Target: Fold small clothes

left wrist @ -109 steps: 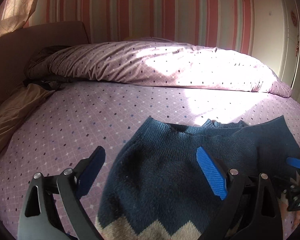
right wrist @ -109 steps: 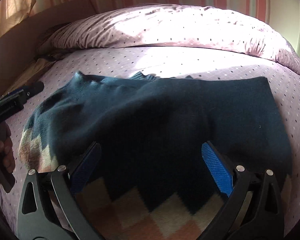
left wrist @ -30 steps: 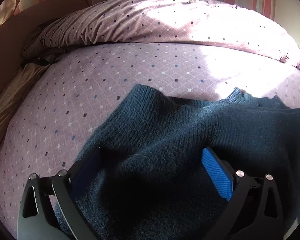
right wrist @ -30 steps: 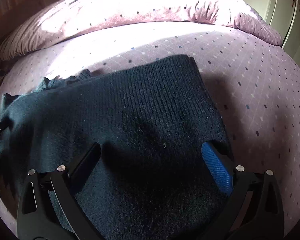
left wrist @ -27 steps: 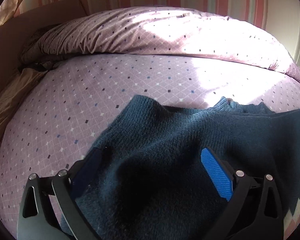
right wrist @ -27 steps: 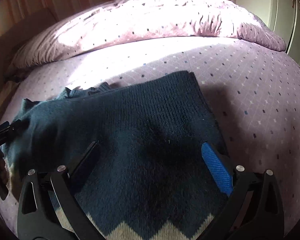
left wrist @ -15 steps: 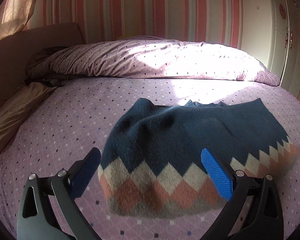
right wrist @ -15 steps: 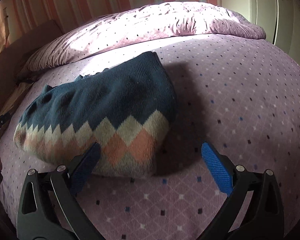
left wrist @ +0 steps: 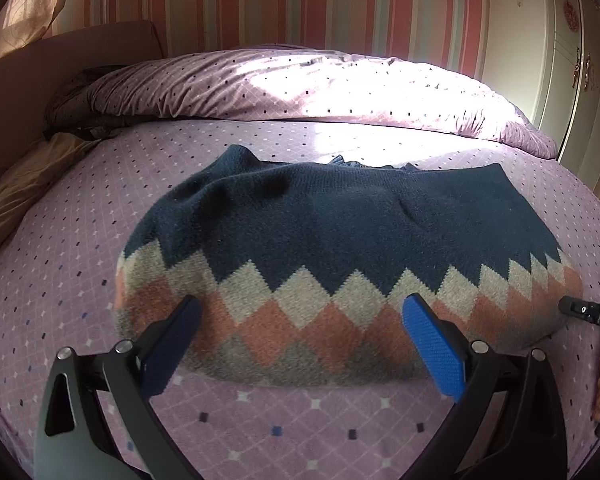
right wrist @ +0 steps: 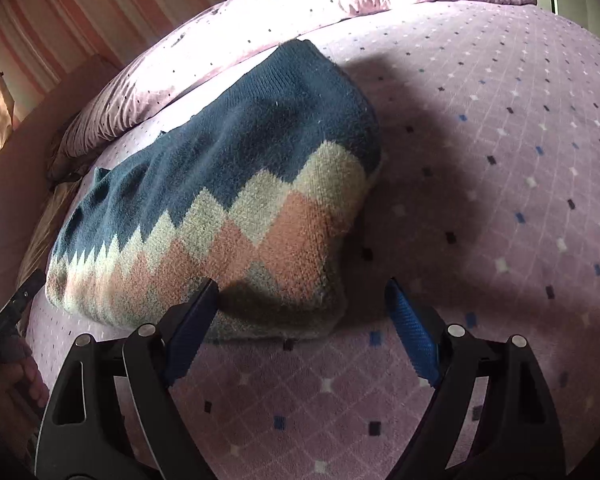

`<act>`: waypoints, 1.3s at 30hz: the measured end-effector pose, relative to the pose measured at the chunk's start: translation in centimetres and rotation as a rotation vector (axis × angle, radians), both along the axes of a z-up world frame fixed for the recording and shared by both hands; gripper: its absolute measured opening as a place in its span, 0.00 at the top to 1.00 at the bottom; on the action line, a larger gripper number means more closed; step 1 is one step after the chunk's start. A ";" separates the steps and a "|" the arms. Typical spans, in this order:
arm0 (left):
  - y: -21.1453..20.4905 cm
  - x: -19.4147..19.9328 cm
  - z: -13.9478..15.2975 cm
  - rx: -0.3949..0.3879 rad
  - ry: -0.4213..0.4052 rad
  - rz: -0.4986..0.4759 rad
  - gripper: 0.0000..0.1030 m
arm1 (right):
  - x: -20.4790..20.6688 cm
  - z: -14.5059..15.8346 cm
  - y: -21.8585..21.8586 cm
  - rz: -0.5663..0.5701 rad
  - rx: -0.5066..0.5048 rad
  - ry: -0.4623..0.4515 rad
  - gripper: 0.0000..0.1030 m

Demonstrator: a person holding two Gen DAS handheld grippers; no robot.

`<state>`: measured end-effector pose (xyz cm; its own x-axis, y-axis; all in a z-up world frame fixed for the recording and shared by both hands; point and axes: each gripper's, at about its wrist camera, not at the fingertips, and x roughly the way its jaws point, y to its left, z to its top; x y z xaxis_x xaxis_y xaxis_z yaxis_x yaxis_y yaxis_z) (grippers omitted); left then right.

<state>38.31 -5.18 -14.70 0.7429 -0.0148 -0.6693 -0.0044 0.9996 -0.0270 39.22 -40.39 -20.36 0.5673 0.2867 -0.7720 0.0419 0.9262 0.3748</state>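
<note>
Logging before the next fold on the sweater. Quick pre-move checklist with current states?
1. Sweater lying on the bed sheet, not held: ok.
2. Left tongs open, nothing gripped: ok.
3. Right tongs open, just been closing a little, sweater's near corner between the pads, unpinched: ok.
4. Fold flat: not ok, bumps on the navy part.
5. Edges aligned underneath: cannot tell.
6. Duvet apart from sweater: ok.

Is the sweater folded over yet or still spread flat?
Folded. The sweater lies doubled on the bed, its near edge a thick rounded fold, neckline at the far side. How many layers, cannot tell.
</note>
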 end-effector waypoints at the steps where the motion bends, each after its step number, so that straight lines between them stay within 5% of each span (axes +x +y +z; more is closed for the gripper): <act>1: -0.7 0.2 -0.2 -0.006 0.003 0.006 0.02 | 0.2 -0.3 0.0 -0.004 0.020 0.006 0.17; 10: -4.4 1.5 -1.5 -0.011 0.037 -0.018 0.02 | 2.0 -1.5 1.5 0.019 0.105 -0.005 0.05; 12: -4.7 1.9 -1.8 -0.005 0.048 -0.023 0.02 | 2.3 -1.5 2.1 0.050 0.112 -0.018 0.27; 18: -5.7 3.2 -3.2 0.041 0.070 -0.009 0.02 | 1.7 -0.2 1.8 0.038 0.067 -0.073 0.57; 27: -6.2 4.0 -5.7 0.164 0.088 0.000 0.01 | 0.7 3.9 3.1 0.093 0.020 -0.210 0.66; 39: 0.1 4.4 -3.9 0.107 0.093 0.086 0.01 | -0.2 13.1 11.6 0.237 0.045 -0.443 0.68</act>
